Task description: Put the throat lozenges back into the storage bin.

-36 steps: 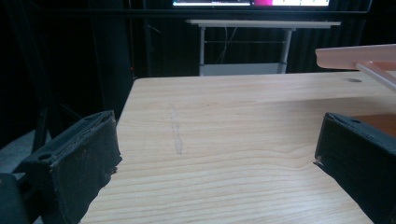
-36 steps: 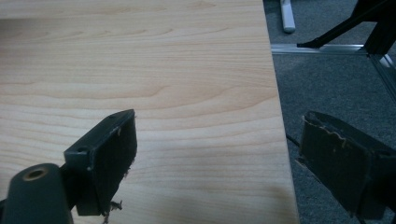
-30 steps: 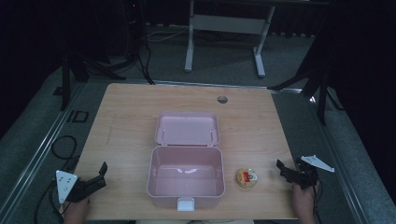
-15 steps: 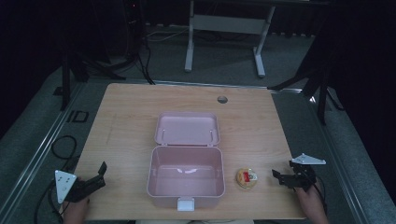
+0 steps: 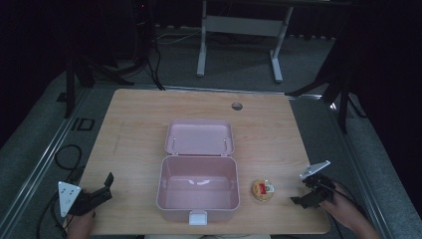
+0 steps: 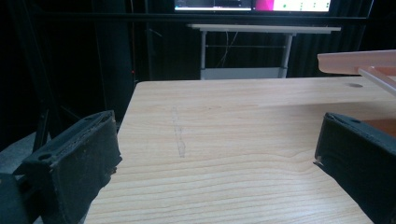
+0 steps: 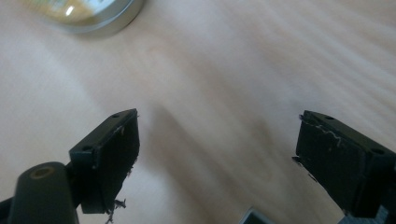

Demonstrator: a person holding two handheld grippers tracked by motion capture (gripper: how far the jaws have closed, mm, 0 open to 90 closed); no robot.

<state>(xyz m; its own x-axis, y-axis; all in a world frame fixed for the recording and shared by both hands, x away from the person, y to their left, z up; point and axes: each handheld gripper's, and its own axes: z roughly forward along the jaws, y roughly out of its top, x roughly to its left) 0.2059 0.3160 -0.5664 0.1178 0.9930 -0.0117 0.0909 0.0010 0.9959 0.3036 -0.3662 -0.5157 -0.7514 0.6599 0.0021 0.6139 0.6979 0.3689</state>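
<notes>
A pink plastic box [image 5: 197,188] stands open in the middle of the wooden table [image 5: 134,119], its lid [image 5: 199,137] laid back flat behind it; the inside looks bare. Right of the box lies a small round tin [image 5: 263,189] with a yellow and red label, also at the top left of the right gripper view [image 7: 88,14]. My right gripper [image 5: 304,196] hovers just right of the tin, tilted down at the table, open and holding nothing [image 7: 217,158]. My left gripper [image 5: 105,186] rests at the table's front left corner, open and holding nothing [image 6: 217,158].
A round cable hole [image 5: 237,106] sits near the table's far edge. Beyond the table stands a white desk frame [image 5: 239,25] on grey carpet, with dark stands at both sides. The box's edge [image 6: 359,63] shows at the right of the left gripper view.
My right gripper has moved left toward the tin and tipped downward. The left gripper has stayed where it was.
</notes>
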